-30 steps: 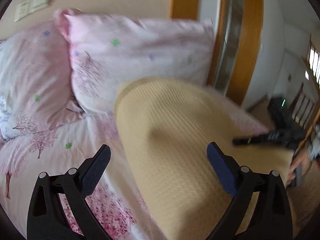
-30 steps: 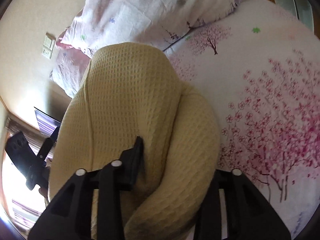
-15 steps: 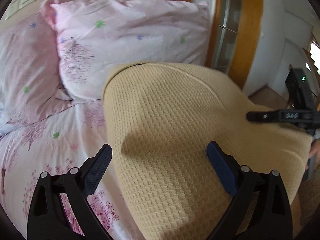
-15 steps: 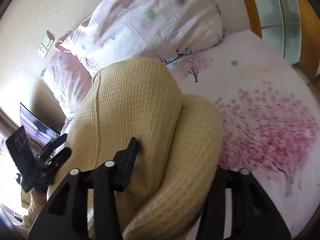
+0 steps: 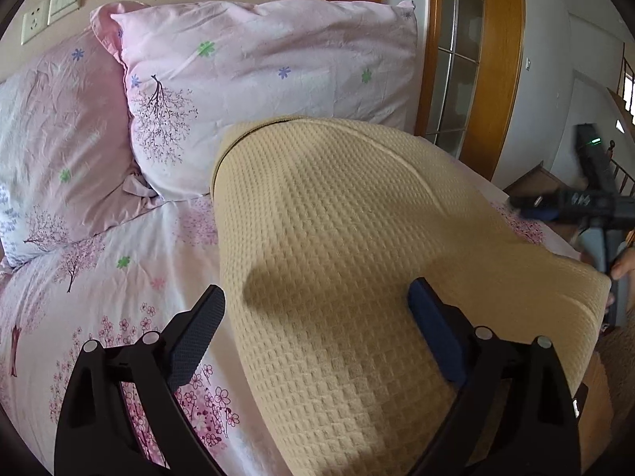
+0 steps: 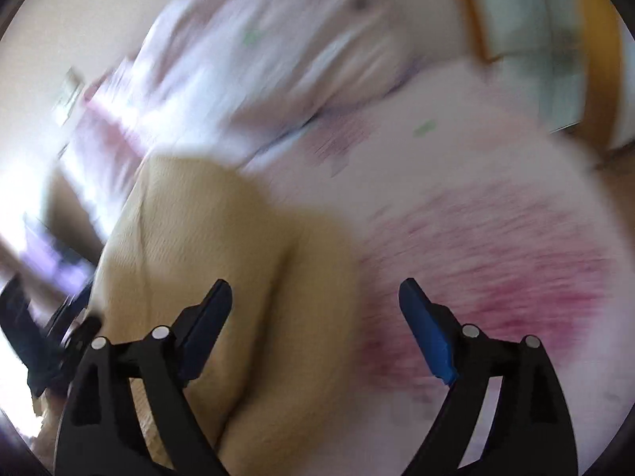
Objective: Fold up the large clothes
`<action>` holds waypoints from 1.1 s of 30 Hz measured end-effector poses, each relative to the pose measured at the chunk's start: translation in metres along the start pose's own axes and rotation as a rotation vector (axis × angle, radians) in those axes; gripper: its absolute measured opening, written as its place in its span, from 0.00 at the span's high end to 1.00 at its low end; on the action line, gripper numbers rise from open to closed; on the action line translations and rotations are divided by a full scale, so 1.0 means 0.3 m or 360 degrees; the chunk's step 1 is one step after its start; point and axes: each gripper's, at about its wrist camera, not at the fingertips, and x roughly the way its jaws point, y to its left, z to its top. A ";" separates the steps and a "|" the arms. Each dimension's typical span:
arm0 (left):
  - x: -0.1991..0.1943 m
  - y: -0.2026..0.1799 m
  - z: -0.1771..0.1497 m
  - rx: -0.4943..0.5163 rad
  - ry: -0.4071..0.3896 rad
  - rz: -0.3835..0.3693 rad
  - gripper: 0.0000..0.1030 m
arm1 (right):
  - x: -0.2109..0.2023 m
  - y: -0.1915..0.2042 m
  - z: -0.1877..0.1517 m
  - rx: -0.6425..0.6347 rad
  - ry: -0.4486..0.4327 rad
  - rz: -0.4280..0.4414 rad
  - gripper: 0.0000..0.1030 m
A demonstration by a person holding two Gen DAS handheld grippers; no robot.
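Note:
A folded tan waffle-knit garment (image 5: 349,246) lies on the bed with its far end near the pillows. My left gripper (image 5: 317,325) is open just above its near part, one finger over the sheet and one over the cloth. In the blurred right wrist view the same garment (image 6: 222,261) lies at the lower left. My right gripper (image 6: 317,317) is open and empty, with the cloth's edge between its fingers. The right gripper also shows in the left wrist view (image 5: 563,202) at the far right, beside the bed's edge.
The bed sheet (image 5: 99,277) is white with pink blossom prints. Two pink pillows (image 5: 270,79) lean at the headboard wall. A wooden door frame (image 5: 504,59) with glass panes stands to the right. Wall sockets (image 5: 51,4) sit at the upper left.
My right gripper has opened and let go of the tan garment, then pulled back fast. The garment has settled flatter on the bed. My left gripper stays open and has barely moved.

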 end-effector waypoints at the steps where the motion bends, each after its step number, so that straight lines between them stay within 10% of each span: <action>1: -0.003 0.000 -0.001 -0.0002 -0.0003 0.0001 0.07 | -0.056 0.008 -0.013 -0.0002 -0.0059 0.0045 0.37; 5: -0.010 -0.001 -0.003 0.0007 -0.0019 0.0012 0.07 | -0.123 0.207 -0.128 -0.0332 -0.0010 0.0158 0.66; 12: -0.062 0.006 -0.014 -0.0009 -0.0089 -0.0033 0.08 | -0.022 0.412 -0.312 -0.0726 0.0164 0.0065 0.70; 33: -0.116 -0.148 -0.187 0.0219 -0.0143 -0.0124 0.05 | 0.020 0.325 -0.379 -0.0442 0.0211 0.0133 0.62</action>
